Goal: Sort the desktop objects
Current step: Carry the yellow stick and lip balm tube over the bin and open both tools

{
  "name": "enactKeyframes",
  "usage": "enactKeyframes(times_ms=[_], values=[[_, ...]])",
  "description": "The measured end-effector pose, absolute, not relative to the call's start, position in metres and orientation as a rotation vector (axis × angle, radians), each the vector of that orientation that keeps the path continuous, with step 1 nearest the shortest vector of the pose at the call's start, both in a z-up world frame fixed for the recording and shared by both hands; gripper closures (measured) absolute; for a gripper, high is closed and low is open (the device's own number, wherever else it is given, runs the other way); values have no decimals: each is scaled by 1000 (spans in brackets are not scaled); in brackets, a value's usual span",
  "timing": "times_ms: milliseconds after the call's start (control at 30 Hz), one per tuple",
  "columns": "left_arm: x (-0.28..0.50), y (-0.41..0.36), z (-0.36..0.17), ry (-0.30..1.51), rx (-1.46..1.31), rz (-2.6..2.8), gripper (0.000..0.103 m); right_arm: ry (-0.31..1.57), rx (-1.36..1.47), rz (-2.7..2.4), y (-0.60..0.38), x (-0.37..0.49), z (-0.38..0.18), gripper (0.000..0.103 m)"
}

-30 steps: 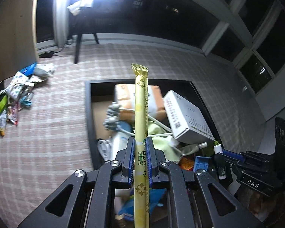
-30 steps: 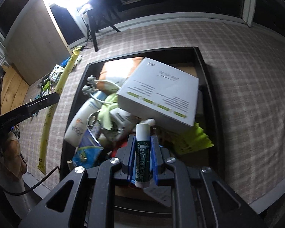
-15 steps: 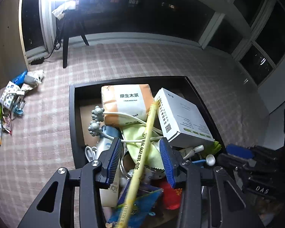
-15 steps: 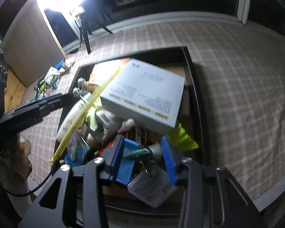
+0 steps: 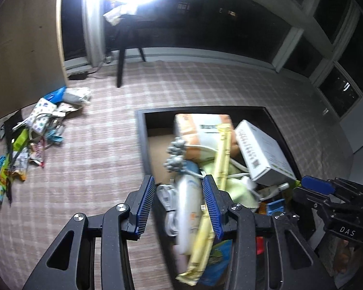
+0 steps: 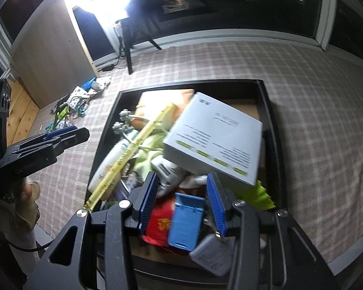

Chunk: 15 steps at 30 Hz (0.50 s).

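Now both claws [image 5: 179, 205] [image 6: 182, 198] gape wide, holding nothing

Both tools are showing matte black, speckled frames with triangular cut-outs and round silver screws at the joints. The left gripper [image 5: 179, 205] is carrying ribbed blue pads [image 5: 146, 204] on its fingers; the right gripper [image 6: 182, 201] is wearing the same blue pads [image 6: 216, 203]. White "DAS" lettering is showing on the right gripper's black housing.
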<state>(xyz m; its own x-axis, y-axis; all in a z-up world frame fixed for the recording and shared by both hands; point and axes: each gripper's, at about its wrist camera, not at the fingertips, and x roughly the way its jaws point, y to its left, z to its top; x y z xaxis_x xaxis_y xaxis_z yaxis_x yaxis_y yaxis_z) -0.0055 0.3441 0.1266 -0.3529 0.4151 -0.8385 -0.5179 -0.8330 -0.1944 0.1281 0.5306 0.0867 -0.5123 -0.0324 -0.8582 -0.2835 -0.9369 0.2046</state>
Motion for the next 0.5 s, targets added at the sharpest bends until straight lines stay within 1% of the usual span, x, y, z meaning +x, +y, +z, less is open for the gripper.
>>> enactKeyframes(times_ms=[233,500], values=[[-29,288,126,116,-1343,2272,63,445,-1482,2626,494,97,94,61],[-63,195,121,89,-1388,2395,63,383,-1505,2710,435,47,98,61]])
